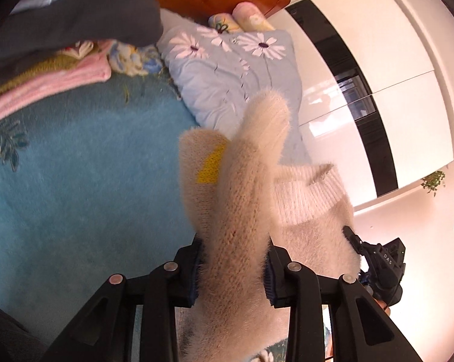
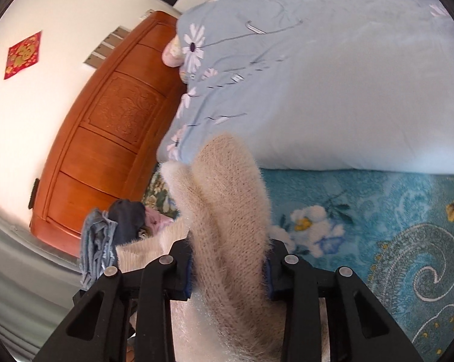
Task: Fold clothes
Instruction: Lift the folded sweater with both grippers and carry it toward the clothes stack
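Note:
A fluffy cream knit sweater (image 1: pixel 242 199) with a yellow patch is lifted off the blue floral blanket (image 1: pixel 76 196). My left gripper (image 1: pixel 234 268) is shut on a bunched fold of it, the knit standing up between the pads. In the same view the right gripper (image 1: pixel 377 265) shows at the sweater's far edge, with ribbed hem between the two. In the right wrist view my right gripper (image 2: pixel 228 270) is shut on another thick fold of the sweater (image 2: pixel 230 199), which rises in front of the lens and hides what lies behind.
A light blue daisy-print quilt (image 1: pixel 227 69) lies folded on the bed (image 2: pixel 362 226). A pile of dark, pink and denim clothes (image 1: pixel 61 39) sits at the bed's other side. A wooden headboard (image 2: pixel 112 138) and white wardrobe doors (image 1: pixel 377 60) stand around it.

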